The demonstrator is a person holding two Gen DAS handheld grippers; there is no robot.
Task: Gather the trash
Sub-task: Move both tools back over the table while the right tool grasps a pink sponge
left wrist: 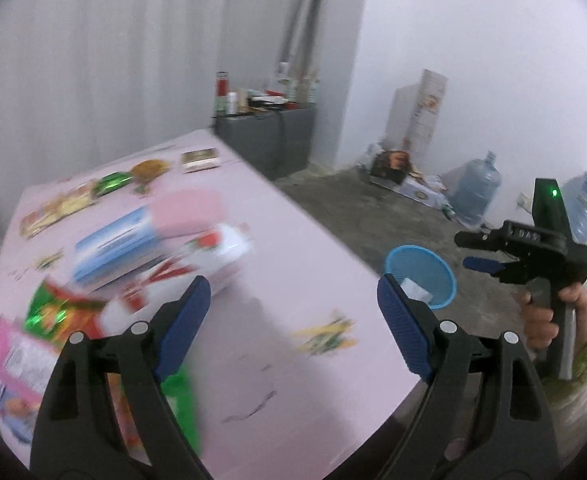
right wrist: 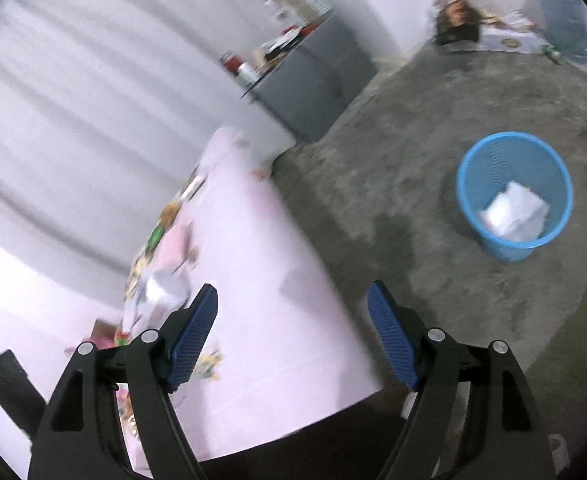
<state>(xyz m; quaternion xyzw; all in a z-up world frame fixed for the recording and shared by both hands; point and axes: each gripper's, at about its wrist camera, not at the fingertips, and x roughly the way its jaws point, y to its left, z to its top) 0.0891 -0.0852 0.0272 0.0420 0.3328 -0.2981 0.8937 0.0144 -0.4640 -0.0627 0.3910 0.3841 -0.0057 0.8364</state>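
Both grippers, left and right, are hanging open, empty. Snack wrappers are looking light, crinkly, slippery; pinching a raised edge.

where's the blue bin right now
The blue bin stands on the concrete floor right of the pink table, with white paper inside.

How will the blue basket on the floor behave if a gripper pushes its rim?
The blue basket looks like thin mesh plastic, so it is probably light and would slide or tip. It is narrower at the base, which favours tipping. Only white crumpled paper lies inside, adding little weight.
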